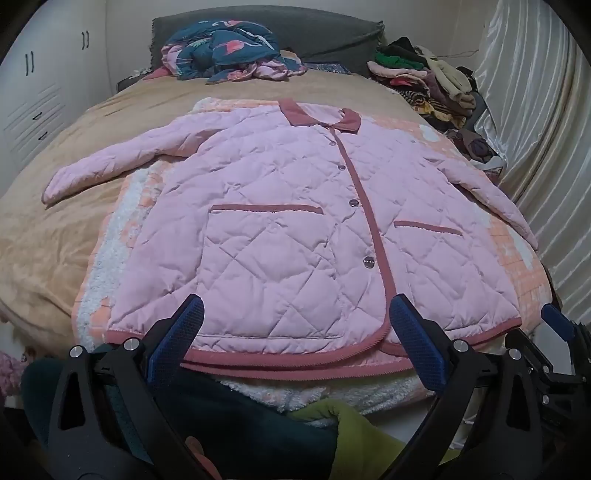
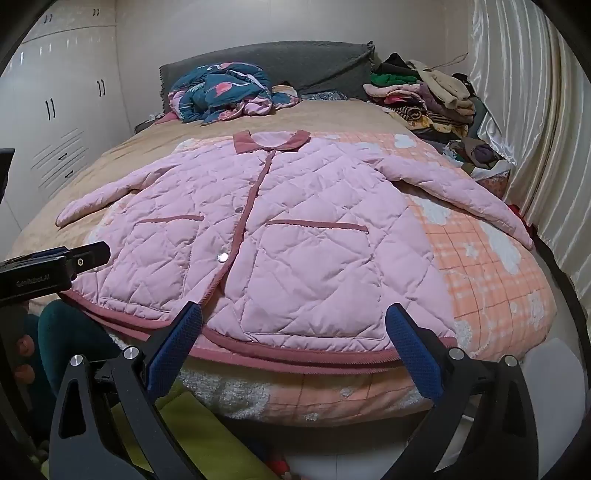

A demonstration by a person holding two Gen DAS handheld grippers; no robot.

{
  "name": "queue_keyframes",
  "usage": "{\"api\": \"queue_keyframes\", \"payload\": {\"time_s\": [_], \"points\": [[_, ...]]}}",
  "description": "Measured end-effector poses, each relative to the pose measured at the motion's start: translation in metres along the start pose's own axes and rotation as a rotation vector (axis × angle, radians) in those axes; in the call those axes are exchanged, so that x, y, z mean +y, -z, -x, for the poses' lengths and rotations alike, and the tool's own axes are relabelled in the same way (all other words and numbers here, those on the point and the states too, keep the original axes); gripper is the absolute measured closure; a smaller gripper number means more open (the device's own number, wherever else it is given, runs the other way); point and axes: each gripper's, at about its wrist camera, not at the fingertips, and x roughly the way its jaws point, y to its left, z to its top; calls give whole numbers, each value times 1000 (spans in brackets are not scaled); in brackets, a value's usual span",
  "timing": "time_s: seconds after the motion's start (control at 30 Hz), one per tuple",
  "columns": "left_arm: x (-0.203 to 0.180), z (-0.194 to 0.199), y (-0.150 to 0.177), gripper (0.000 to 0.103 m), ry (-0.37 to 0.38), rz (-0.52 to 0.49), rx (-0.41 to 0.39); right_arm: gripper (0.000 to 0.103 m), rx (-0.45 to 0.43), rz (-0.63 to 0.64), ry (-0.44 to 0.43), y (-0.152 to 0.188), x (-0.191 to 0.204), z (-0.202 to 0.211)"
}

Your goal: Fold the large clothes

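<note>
A pink quilted jacket [image 1: 280, 229] with dark pink trim lies flat, front up and buttoned, on the bed, sleeves spread to both sides. It also shows in the right wrist view [image 2: 295, 236]. My left gripper [image 1: 295, 314] is open and empty, its fingers just above the jacket's hem. My right gripper [image 2: 293, 319] is open and empty over the hem's right half. The right gripper shows at the right edge of the left wrist view [image 1: 557, 325]. The left gripper's body shows at the left of the right wrist view [image 2: 55, 266].
An orange checked blanket [image 2: 480, 258] lies under the jacket on a tan bedspread [image 1: 55, 229]. A crumpled blue and pink quilt [image 1: 229, 51] sits by the grey headboard [image 1: 325, 29]. A pile of clothes [image 1: 428, 81] lies at the far right. Curtains [image 1: 535, 110] hang on the right, a wardrobe [image 1: 40, 92] stands on the left.
</note>
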Motion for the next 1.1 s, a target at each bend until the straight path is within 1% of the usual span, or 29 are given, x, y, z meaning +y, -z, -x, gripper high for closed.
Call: {"api": "queue_keyframes", "payload": {"time_s": [0.23, 0.3, 1.1], "points": [[0, 1, 0, 9, 5, 1, -13, 4, 9, -4, -5, 0, 0, -2], [0, 0, 0, 9, 2, 0, -15, 4, 2, 2, -6, -1, 5, 2], [-1, 0, 0, 9, 1, -7, -21, 4, -18, 13, -4, -2, 7, 7]]}}
